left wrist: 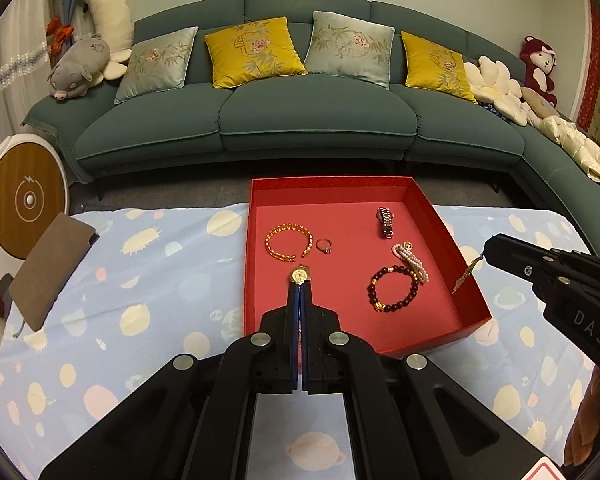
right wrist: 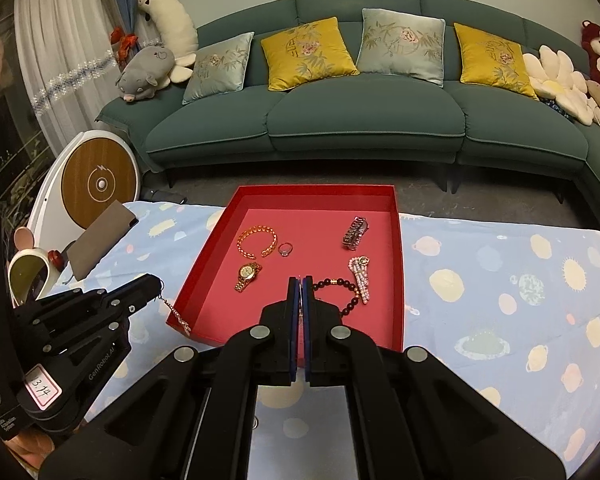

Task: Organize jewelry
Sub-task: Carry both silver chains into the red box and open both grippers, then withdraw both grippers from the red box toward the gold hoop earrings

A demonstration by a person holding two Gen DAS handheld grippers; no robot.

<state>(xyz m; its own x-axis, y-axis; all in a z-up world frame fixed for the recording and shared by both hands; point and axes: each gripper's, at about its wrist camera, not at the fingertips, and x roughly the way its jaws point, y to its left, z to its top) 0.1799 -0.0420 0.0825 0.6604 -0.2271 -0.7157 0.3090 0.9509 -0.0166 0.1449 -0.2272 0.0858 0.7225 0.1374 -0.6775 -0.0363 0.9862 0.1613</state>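
The left gripper, its jaws pressed together, is pinching a sparkly drop chain that is dangling over the left wall of the red cardboard box. Inside the box, a gold link watch and a dark, round-beaded bracelet are lying flat. The right gripper, likewise clamped, is dangling a gold drop chain over the box's right wall.

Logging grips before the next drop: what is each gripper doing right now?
Left gripper: closed, holding a pale chain.
Right gripper: closed, holding a gold chain.
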